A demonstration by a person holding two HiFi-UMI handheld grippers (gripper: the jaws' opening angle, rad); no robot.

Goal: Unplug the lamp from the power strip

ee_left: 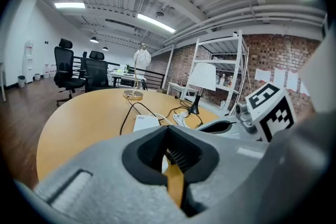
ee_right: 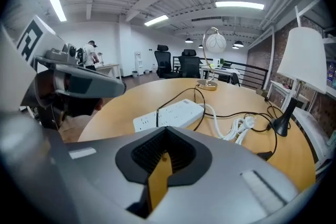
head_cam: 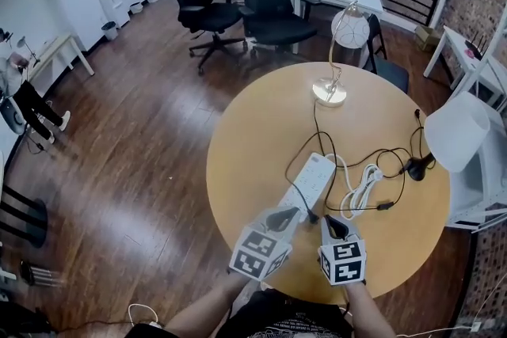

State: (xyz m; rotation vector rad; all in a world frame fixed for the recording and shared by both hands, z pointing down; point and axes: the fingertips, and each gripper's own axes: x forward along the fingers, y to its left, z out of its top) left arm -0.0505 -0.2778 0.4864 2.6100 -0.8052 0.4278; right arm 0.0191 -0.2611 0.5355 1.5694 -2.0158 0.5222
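The left gripper (head_cam: 289, 214) and the right gripper (head_cam: 328, 222), at the lower middle of the head view, have smooth light-grey shells. Each carries a white cube (head_cam: 260, 251) printed with black square markers. In both gripper views a black rim at lower centre frames ribbed black pads (ee_right: 152, 150). At the head view's bottom edge the person wears a dark shirt (head_cam: 273, 322) with pale print.

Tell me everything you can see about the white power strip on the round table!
The power strip is a long white bar, plastic by its look, with rounded corners and a row of sockets on top. It lies flat on the round wooden table, slanting away from the person. A thin black cord seems plugged in near its close end. A thick white cord leaves its far end and lies bundled beside it.
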